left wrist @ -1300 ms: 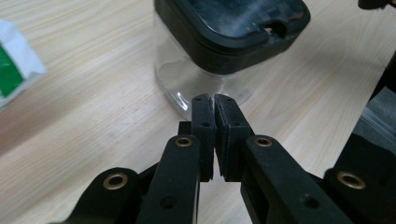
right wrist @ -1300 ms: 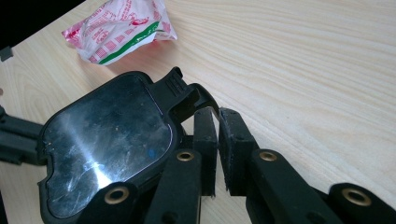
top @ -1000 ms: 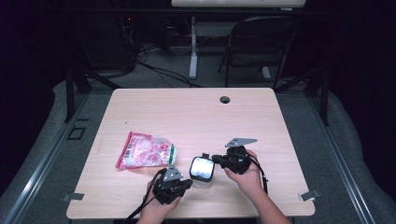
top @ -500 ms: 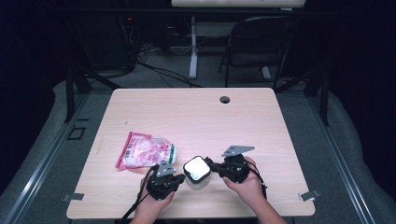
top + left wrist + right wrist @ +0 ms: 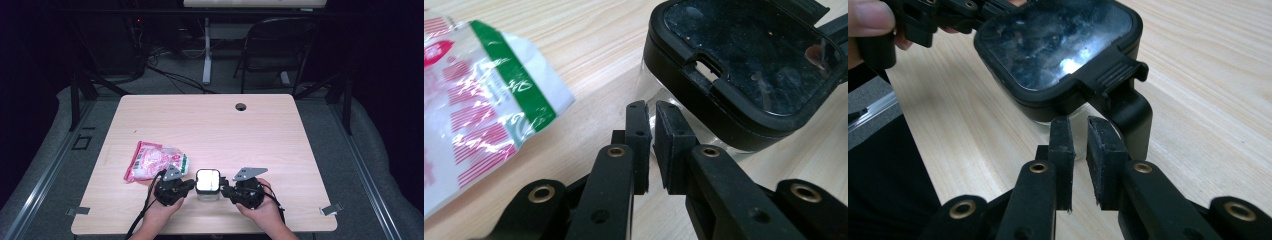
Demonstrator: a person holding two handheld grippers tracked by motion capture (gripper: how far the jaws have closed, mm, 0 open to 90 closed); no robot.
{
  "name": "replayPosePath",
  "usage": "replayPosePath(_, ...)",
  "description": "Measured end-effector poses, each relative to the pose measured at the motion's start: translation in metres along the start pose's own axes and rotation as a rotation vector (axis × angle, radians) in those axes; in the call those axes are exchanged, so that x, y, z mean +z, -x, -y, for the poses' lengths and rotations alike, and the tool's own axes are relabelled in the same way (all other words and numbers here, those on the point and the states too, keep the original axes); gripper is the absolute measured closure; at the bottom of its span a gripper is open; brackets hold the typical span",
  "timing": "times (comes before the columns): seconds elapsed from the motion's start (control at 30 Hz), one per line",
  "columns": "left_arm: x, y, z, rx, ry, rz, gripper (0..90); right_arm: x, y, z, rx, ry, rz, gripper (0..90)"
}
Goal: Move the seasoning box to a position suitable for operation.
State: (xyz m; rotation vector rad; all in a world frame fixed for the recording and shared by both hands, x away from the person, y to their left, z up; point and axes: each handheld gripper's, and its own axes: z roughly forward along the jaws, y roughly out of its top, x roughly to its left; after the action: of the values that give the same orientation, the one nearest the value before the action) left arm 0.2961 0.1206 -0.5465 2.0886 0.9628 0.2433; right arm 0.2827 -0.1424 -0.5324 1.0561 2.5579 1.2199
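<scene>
A clear container with a black lid (image 5: 208,182) stands near the table's front edge, between my two grippers. My left gripper (image 5: 191,184) is at its left side. In the left gripper view its pads (image 5: 653,107) stand a narrow gap apart with nothing between them, just short of the container's clear wall under the lid (image 5: 749,65). My right gripper (image 5: 225,186) is at the container's right side. Its jaws (image 5: 1079,122) have just been opening and hold nothing. They point at the lid's black latch (image 5: 1128,110) below the glossy lid (image 5: 1058,45).
A pink, white and green snack bag (image 5: 152,160) lies left of the container, close to the left gripper (image 5: 474,100). The wooden table (image 5: 210,130) has a cable hole (image 5: 241,106) at the back. A folding chair (image 5: 280,50) stands beyond it.
The container and both grippers have shifted a little left and toward the front edge. The right gripper has drawn in closer beside the container.
</scene>
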Motion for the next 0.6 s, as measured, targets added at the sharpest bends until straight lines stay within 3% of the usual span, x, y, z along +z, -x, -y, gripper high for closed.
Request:
replayPosePath(0.27, 0.006, 0.005, -0.004, 0.028, 0.002, 0.01, 82.1, -0.021, 0.0, 0.003, -0.009, 0.04, 0.025, 78.1)
replayPosePath(0.43, 0.007, 0.007, -0.006, 0.039, 0.004, 0.019, 81.9, -0.033, 0.007, 0.004, 0.057, 0.093, 0.01, 72.7)
replayPosePath(0.5, 0.008, 0.008, -0.007, 0.028, 0.008, 0.028, 81.5, -0.034, 0.008, 0.003, 0.057, 0.104, 0.012, 70.9)
replayPosePath(0.6, 0.008, 0.012, -0.007, 0.044, 0.009, 0.03, 80.5, -0.035, 0.011, 0.004, 0.065, 0.12, 0.05, 66.3)
